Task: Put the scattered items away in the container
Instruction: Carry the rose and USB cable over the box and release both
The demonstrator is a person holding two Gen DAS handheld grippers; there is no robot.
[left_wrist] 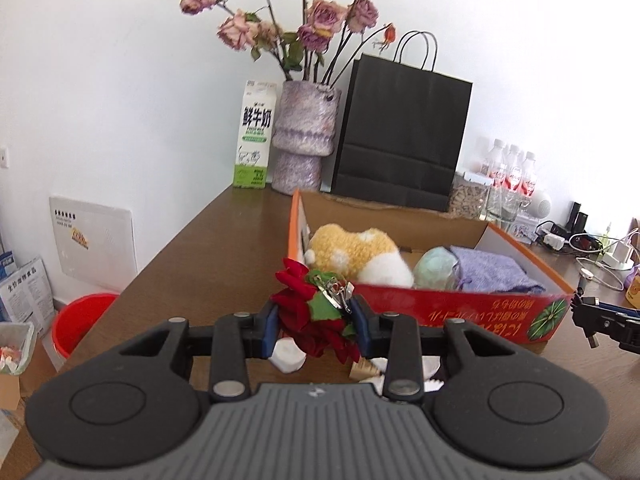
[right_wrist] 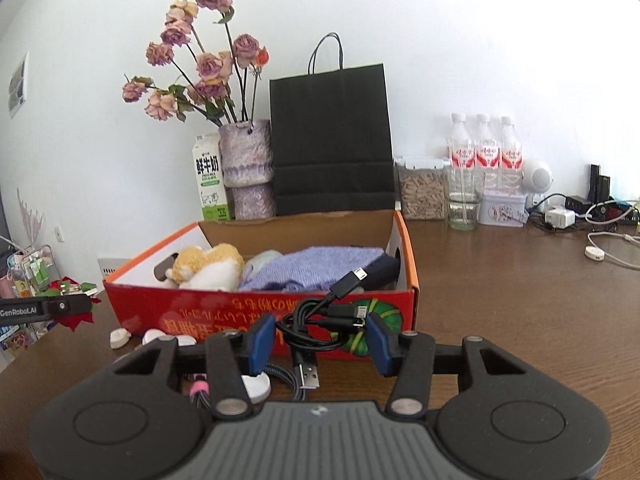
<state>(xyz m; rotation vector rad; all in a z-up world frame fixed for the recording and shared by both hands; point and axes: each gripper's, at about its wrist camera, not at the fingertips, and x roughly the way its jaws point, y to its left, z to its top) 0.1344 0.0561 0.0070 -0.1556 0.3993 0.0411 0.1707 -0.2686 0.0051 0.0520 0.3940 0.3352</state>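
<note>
The red and orange cardboard box (left_wrist: pixel 460 312) stands on the brown table and holds a yellow-white plush (left_wrist: pixel 356 254), a pale green ball (left_wrist: pixel 434 270) and a purple knitted cloth (left_wrist: pixel 494 270). My left gripper (left_wrist: pixel 318 322) is shut on a red artificial flower with green leaves and a metal clip (left_wrist: pixel 312 308), held just before the box's near-left corner. My right gripper (right_wrist: pixel 320 336) is shut on a coiled black USB cable (right_wrist: pixel 320 322), held before the box's front wall (right_wrist: pixel 208 312). The flower also shows in the right wrist view (right_wrist: pixel 74 320) at the left.
Small white items (right_wrist: pixel 120 338) and a braided cable (right_wrist: pixel 288 380) lie on the table before the box. Behind it stand a milk carton (left_wrist: pixel 254 136), a vase of dried roses (left_wrist: pixel 306 136), a black paper bag (left_wrist: pixel 402 132), water bottles (right_wrist: pixel 484 152) and chargers (right_wrist: pixel 560 216).
</note>
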